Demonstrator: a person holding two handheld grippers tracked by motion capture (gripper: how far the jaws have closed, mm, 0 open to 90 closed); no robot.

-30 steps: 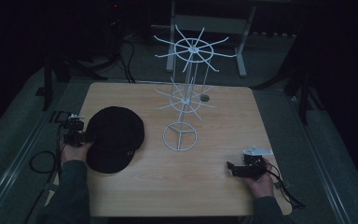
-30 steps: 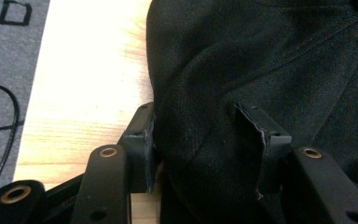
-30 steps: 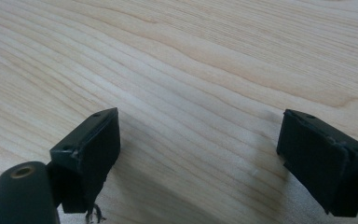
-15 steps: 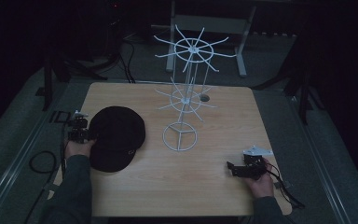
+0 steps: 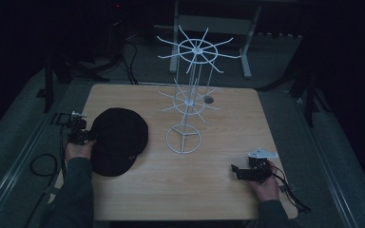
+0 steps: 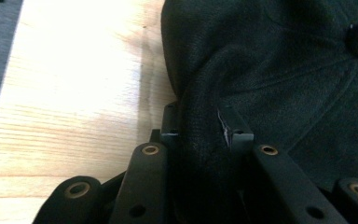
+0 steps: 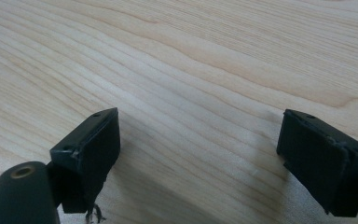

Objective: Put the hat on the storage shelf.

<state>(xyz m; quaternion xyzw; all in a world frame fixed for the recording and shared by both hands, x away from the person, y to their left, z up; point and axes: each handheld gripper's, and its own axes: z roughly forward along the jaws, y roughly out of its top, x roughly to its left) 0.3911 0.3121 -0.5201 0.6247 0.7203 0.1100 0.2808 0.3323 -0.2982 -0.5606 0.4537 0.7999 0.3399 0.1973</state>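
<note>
Pinching cap (image 5: 119,140) edge, L gripper (image 5: 81,135) sits at its left w/ rack (image 5: 188,102) off right; R gripper (image 5: 247,172) wide open, empty.

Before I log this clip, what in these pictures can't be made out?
- Mark on the cap: a pale mark near the brim, too small and dim to read in the high view.
- Cap brim: run off the frame edges in the left gripper view.
- Left hand-held gripper: fabric folds between the jaws, covering their inner faces.
- White wire stand: thin arm tips fade into the dark background.
</note>
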